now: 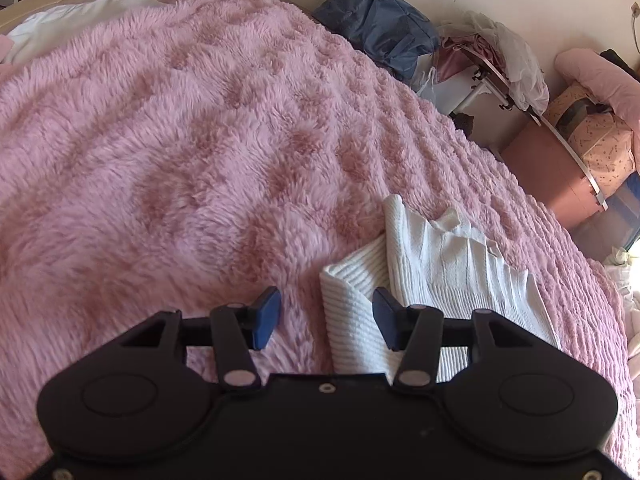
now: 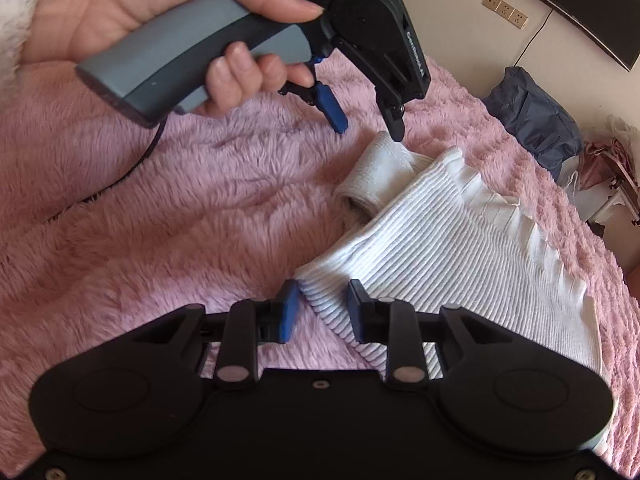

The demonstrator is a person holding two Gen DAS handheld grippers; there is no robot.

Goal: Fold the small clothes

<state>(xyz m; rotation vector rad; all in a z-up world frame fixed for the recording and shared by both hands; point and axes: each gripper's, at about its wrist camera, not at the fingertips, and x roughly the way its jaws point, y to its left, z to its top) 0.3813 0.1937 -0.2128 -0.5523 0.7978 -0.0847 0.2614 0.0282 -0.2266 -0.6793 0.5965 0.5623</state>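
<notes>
A white ribbed knit garment [image 1: 440,264] [image 2: 460,248] lies flat on a fluffy pink blanket [image 1: 180,140] [image 2: 180,208], with a folded sleeve cuff [image 2: 376,172] sticking out at its far left. My left gripper [image 1: 326,316] is open and wide, its pads on either side of the garment's near corner without pressing on it. In the right wrist view a hand holds that left gripper [image 2: 366,124] just above the cuff. My right gripper [image 2: 322,310] stands narrowly open, with the garment's ribbed corner lying flat between its blue pads.
A navy bag [image 1: 376,20] [image 2: 532,120] sits past the bed's far edge. Beside it are a cluttered rack [image 1: 492,60] and cardboard boxes [image 1: 560,168]. A white pillow [image 1: 72,20] lies at the head of the bed. A dark monitor [image 2: 580,8] hangs on the wall.
</notes>
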